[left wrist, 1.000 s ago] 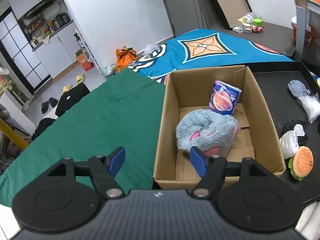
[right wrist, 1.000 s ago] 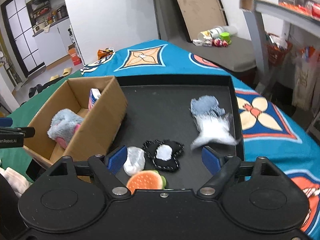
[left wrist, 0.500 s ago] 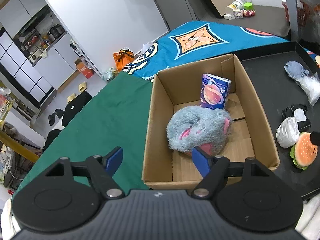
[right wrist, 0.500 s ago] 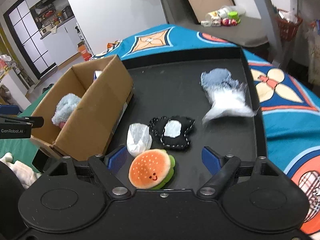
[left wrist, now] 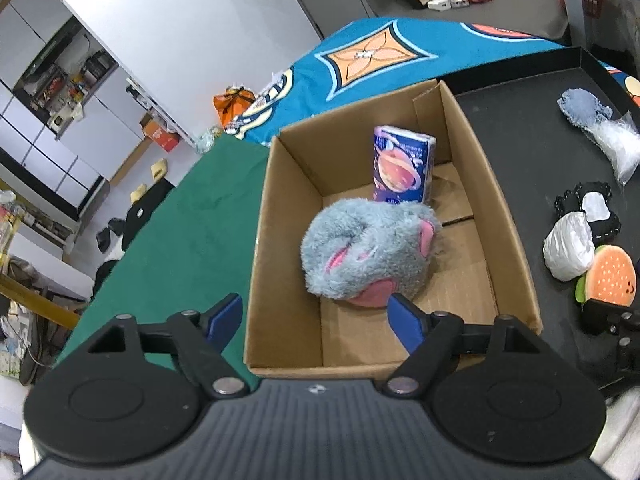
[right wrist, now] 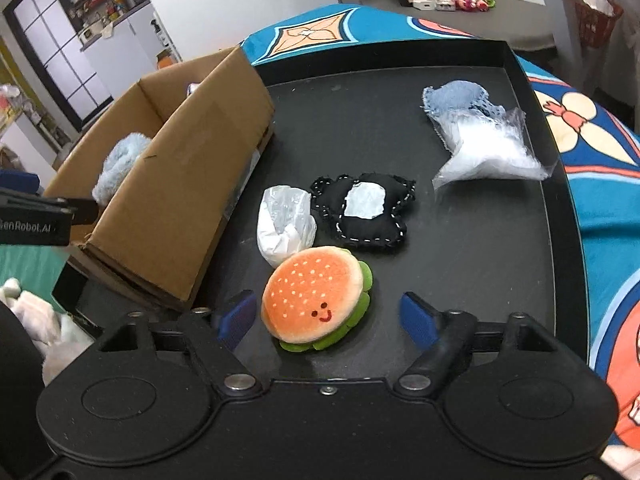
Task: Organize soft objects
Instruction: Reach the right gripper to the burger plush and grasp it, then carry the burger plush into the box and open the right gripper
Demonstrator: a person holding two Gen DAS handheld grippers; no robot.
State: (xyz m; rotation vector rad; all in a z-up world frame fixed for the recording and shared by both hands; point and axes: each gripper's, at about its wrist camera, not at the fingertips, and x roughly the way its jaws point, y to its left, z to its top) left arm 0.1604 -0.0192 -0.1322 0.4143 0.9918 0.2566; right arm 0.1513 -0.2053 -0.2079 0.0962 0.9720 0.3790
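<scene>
A cardboard box (left wrist: 276, 248) holds a grey-and-pink plush toy (left wrist: 364, 252) and a purple tissue pack (left wrist: 402, 170). My left gripper (left wrist: 316, 320) is open and empty over the box's near edge. On the black tray (right wrist: 460, 248) lie a burger plush (right wrist: 316, 296), a white bagged lump (right wrist: 286, 224), a black stitched pillow (right wrist: 364, 208) and a blue cloth with a clear bag (right wrist: 476, 136). My right gripper (right wrist: 330, 316) is open, its fingers either side of the burger plush, not touching it. The box also shows in the right wrist view (right wrist: 180, 184).
A green cloth (left wrist: 180, 232) covers the surface left of the box. A blue patterned cloth (right wrist: 592, 152) lies under and around the tray. The tray has a raised rim (right wrist: 532, 80). Shelves, shoes and clutter stand on the floor beyond.
My right gripper has moved forward and down, so the burger plush now sits between its open fingers. My left gripper has drifted slightly and stays open over the box.
</scene>
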